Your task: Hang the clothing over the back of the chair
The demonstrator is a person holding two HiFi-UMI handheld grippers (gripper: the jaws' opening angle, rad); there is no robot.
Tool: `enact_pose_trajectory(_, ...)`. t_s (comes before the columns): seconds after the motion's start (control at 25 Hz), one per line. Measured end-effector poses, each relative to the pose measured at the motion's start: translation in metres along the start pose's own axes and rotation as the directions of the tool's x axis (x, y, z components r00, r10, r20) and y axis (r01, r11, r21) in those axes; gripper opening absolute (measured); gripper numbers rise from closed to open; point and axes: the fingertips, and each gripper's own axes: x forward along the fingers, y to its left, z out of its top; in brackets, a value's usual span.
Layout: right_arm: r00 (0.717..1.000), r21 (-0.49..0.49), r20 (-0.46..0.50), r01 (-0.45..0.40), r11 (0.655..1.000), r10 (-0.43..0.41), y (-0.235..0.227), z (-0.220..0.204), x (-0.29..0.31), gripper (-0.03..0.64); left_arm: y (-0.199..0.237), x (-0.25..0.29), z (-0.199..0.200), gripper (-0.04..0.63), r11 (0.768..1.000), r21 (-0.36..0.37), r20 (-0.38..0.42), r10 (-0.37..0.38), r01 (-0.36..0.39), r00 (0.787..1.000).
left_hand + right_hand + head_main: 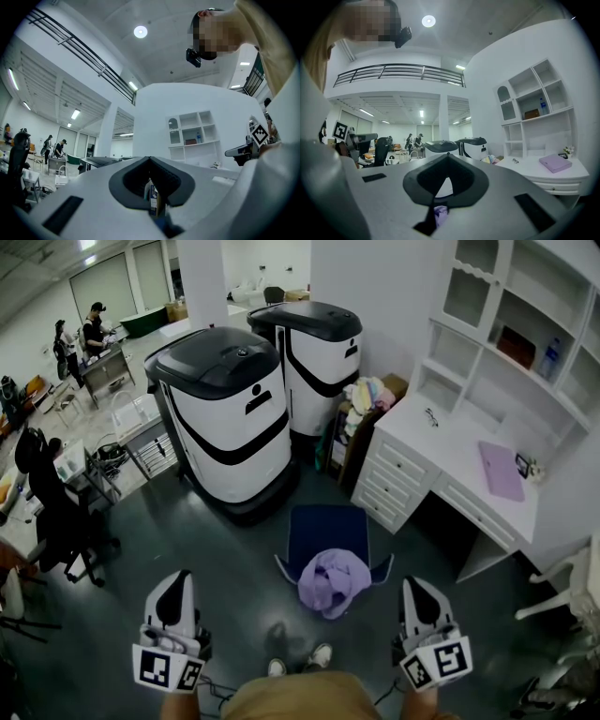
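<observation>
Nearest you, your left hand-held gripper (176,577) and right hand-held gripper (417,583) hover side by side above the dark floor (234,549). Each has its jaws closed together with nothing between them. Just ahead, between the two, the lilac clothing (333,582) lies bunched at the near edge of the blue chair (326,529). Beyond stand two white-and-black machines (230,418), with the white table (441,451) to their right.
</observation>
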Motion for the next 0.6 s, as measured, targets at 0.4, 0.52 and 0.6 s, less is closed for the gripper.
enact_pose_trajectory(0.4, 1.000, -0.005, 0.003, -0.006, 1.000, 0.006, -0.0029, 0.0009, 0.0054, 0.003, -0.0008, 0.0038, 0.0003, 0.003, 1.000, 0.001, 0.009, 0.005, -0.005, 1.000)
enact_pose_trajectory(0.52, 1.000, -0.005, 0.002, -0.004, 1.000, 0.004, -0.0029, 0.0007, 0.0081, 0.003, 0.0013, 0.0063, 0.0011, 0.003, 1.000, 0.002, 0.012, 0.004, -0.004, 1.000)
enact_pose_trajectory(0.6, 1.000, -0.006, 0.001, -0.002, 1.000, 0.002, -0.0031, 0.0007, 0.0100, 0.003, 0.0033, 0.0078, 0.0016, 0.003, 1.000, 0.000, 0.014, 0.006, -0.006, 1.000)
